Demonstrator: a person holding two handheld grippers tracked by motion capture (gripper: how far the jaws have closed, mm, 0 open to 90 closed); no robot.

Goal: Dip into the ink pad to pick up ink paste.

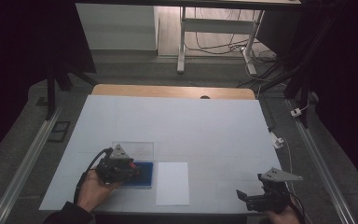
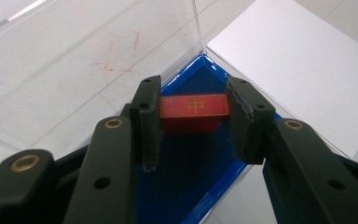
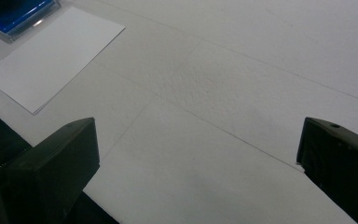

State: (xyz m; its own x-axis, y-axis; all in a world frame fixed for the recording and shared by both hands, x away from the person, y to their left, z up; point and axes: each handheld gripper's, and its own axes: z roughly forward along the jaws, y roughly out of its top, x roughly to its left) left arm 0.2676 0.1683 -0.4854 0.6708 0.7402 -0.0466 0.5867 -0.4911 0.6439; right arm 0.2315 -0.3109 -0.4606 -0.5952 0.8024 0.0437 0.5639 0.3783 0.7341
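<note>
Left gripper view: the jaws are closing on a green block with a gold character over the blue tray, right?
Not green. In the left gripper view the left gripper brackets a red block with a gold character, over the blue tray.

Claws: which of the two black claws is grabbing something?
The left claw, over the blue-lined clear plastic box, has its jaws either side of a red block with a gold character. The right claw hangs open above the bare white table.
</note>
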